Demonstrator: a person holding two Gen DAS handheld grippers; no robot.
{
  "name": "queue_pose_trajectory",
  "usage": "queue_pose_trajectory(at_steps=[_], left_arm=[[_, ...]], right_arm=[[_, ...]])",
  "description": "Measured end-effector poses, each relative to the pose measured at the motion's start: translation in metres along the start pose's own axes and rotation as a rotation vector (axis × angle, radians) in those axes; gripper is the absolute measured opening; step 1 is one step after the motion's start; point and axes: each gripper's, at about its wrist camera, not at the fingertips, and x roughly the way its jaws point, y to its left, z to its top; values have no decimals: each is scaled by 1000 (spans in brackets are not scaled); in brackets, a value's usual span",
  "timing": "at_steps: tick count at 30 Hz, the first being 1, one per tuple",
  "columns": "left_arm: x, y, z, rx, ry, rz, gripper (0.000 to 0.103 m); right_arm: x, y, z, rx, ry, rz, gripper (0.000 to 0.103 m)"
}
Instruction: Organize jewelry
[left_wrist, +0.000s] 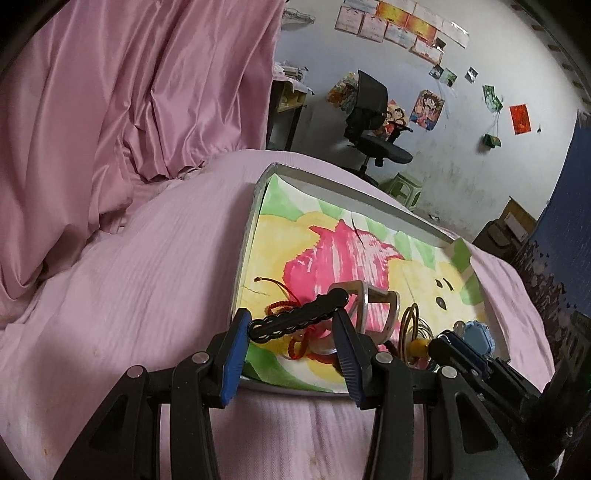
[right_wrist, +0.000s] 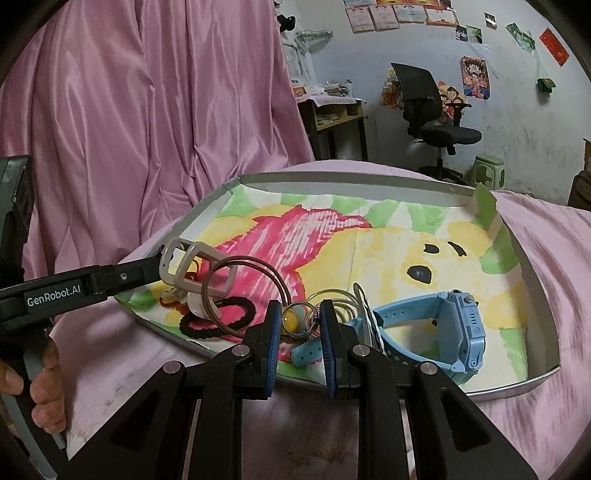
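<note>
A shallow grey-rimmed tray (right_wrist: 546, 295) lined with a painted paper lies on the pink bed. In it lie a beige claw clip (right_wrist: 195, 266), a black hair tie (right_wrist: 221, 314), red cord bracelets (left_wrist: 295, 347), thin brown bangles (right_wrist: 251, 280), a bunch of metal rings with a yellow bead (right_wrist: 295, 319) and a blue watch (right_wrist: 450, 325). My right gripper (right_wrist: 298, 332) has its pads close on both sides of the ring bunch. My left gripper (left_wrist: 291, 332) stands open at the tray's near edge, with the black hair tie (left_wrist: 295, 314) just beyond its tips and the clip (left_wrist: 373, 306) ahead to the right.
Pink bedding (left_wrist: 129, 295) surrounds the tray and a pink curtain (left_wrist: 129, 92) hangs behind at the left. A hand (right_wrist: 40, 384) holds the left gripper's handle. An office chair (right_wrist: 432, 114), a desk (right_wrist: 332, 114) and a green stool (right_wrist: 487, 170) stand far off by the wall.
</note>
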Motion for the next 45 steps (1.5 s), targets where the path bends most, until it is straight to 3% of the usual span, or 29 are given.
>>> queue_pose_trajectory(at_steps=[8,13,15,20,25,27,31,36,41,45], left_arm=[[0,1,-1,12,-3,-8,43],[-2,0,-2,25,-7,-33,53],[-3,0,-3,25,-12,-45,55],[-7,2,-5,17,-26,-83,60],[-18,-2,-8,42,-59,-92,74],[-24,-3,-8,52,-84,-76,81],[-34,-3,-9,65,-115,-81,85],[-48,-5,-14,96,-164,-55,97],[-66,-6,-22,117,-234,-39,100],[-79,-7,-28,144,-277,-34,102]], right_arm=[[0,-1,-1,1,1,0,19],[-1,-1,-1,3,-6,1,23],[-1,-2,-1,8,-15,-4,33],[-13,-7,-2,26,-66,-18,37],[-31,-10,-1,45,-136,-53,50],[-38,-11,0,51,-158,-67,57],[-54,-14,1,61,-199,-91,70],[-75,-14,-1,60,-243,-106,93],[-90,-16,-2,64,-273,-113,101],[-103,-16,-6,55,-288,-121,101]])
